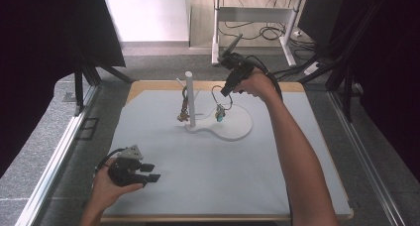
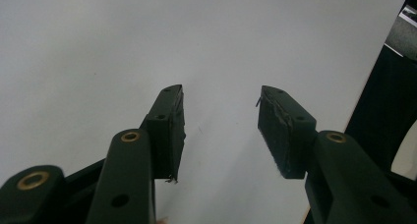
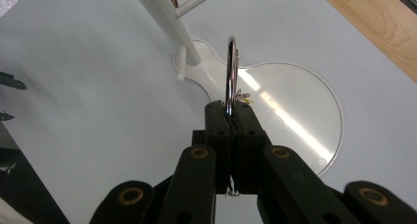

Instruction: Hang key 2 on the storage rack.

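A white stand with an upright post (image 1: 189, 98) and a flat rounded base (image 1: 236, 127) sits at the table's far middle. My right gripper (image 1: 224, 92) hovers above the base, shut on a metal key ring (image 1: 221, 96) from which a teal charm (image 1: 219, 115) dangles. In the right gripper view the ring (image 3: 230, 69) rises edge-on from the shut jaws of my right gripper (image 3: 229, 111), near the post (image 3: 164, 18) and a short peg (image 3: 181, 66). Another bunch of keys (image 1: 183, 108) hangs on the post's left side. My left gripper (image 1: 150, 172) rests open near the front left corner, and in its own view my left gripper (image 2: 221, 130) holds nothing.
The white mat (image 1: 208, 171) covers a wooden table whose edge (image 1: 158, 84) shows at the back. Black frame legs (image 1: 79, 89) flank both sides. A desk with cables (image 1: 257, 18) stands on the floor beyond.
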`<action>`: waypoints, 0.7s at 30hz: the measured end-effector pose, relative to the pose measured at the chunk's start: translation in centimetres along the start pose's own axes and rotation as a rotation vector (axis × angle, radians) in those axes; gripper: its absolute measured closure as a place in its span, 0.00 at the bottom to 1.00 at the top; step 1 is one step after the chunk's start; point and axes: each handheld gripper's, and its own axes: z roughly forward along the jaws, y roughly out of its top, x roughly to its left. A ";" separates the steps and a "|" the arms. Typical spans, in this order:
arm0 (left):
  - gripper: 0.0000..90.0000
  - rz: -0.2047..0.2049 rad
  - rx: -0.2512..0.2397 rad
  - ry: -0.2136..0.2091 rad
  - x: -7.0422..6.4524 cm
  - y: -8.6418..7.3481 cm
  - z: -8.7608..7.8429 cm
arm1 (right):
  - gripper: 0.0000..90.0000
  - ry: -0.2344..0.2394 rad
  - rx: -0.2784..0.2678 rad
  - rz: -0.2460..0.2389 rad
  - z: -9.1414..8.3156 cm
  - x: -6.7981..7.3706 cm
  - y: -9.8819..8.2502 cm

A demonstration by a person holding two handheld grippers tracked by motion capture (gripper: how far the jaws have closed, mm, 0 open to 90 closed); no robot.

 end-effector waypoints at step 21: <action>0.59 -0.002 -0.008 -0.009 -0.1 0.1 0.1 | 0.98 0.000 0.000 0.014 1.4 0.0 1.6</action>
